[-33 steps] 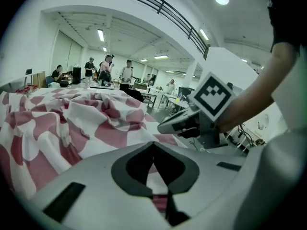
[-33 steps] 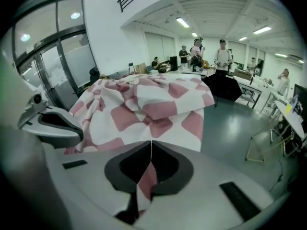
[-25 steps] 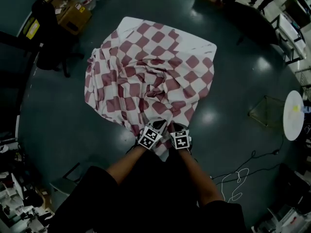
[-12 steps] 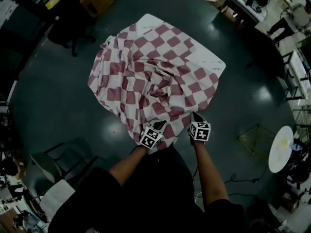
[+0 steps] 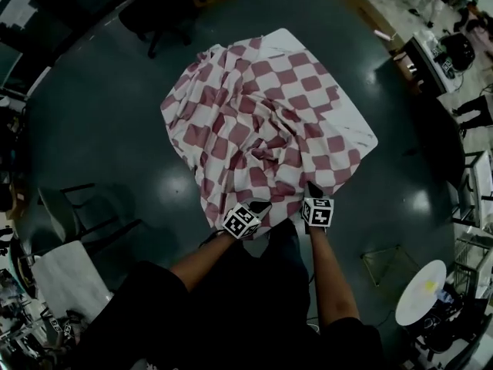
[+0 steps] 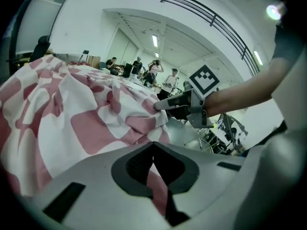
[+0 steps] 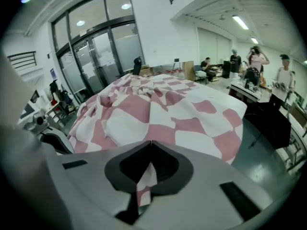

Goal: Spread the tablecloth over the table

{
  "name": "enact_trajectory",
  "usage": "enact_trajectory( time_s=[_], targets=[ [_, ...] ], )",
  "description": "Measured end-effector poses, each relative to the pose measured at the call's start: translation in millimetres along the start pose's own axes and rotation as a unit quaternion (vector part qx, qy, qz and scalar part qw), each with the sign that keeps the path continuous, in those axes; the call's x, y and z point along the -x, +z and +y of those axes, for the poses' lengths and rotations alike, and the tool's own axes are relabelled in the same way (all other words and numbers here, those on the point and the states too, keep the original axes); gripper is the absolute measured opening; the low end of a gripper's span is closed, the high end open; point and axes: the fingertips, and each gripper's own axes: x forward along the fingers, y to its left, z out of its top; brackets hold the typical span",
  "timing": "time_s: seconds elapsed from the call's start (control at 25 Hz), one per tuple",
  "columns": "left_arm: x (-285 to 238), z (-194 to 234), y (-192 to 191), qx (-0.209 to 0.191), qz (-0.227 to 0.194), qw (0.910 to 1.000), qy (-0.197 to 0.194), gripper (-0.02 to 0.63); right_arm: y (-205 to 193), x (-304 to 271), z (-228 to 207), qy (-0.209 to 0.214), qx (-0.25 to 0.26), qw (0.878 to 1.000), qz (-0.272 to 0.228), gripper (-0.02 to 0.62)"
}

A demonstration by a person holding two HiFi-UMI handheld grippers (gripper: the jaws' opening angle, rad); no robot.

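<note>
Dark, glossy floor (image 5: 92, 129) all round, with desks and workshop clutter at the margins and a few people standing far off in the gripper views. At the middle, a white table (image 5: 360, 129), bare only along its right edge and at the far corner. Over the rest of it, the red-and-white checked tablecloth (image 5: 254, 122): heaped and creased toward the middle, hanging well past the left edge, gathered into a narrow tail over the near edge. Judged roughly midway: most of the top covered, but skewed to the left and rucked, not yet flat. Left gripper (image 5: 259, 206) at the near edge, jaws pressed together on a fold of the hem, a strip of cloth trailing down between the closed pads in its own view. Right gripper (image 5: 312, 188) just beside it, toward the near-right corner, likewise clamped on the hem, a thin checked strip pinched in its jaws. Soft, light, limp stuff by the look of it: nothing to push with, only to pull; likely to drag its folds along and to slide easily on the smooth top, so apt to slip off the left side if tugged unevenly. Best taken at the hem, nearer the corners than mid-edge, hands drawn well apart to tauten the near edge before any pull toward the bare right side. Thin pinch on both sides, so some risk of losing the cloth under a hard jerk.
</note>
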Motion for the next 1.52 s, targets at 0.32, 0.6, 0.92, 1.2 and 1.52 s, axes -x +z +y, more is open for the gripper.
enact_trajectory(
  time_s=[0.32, 0.6, 0.92, 1.2, 1.52],
  targets=[
    [-26, -12, -39, 0.007, 0.043, 0.9947, 0.093, 0.008, -23, -26, -32, 0.073, 0.110, 0.988, 0.079, 0.017],
    [-2, -26, -89, -0.004, 0.088, 0.9909, 0.101, 0.008, -7, -21, -122, 0.030, 0.116, 0.989, 0.089, 0.017],
    [22, -35, -47, 0.116, -0.082, 0.9855, 0.093, 0.008, 29, -1, -108, 0.035, 0.138, 0.989, 0.036, 0.017],
    [-31, -35, 14, 0.098, -0.099, 0.9856, 0.096, 0.008, 3, -21, -45, 0.107, 0.147, 0.981, 0.073, 0.017],
    [-39, -23, -38, 0.186, -0.024, 0.9623, 0.197, 0.008, -11, -26, -82, 0.119, 0.201, 0.966, 0.109, 0.017]
  ],
)
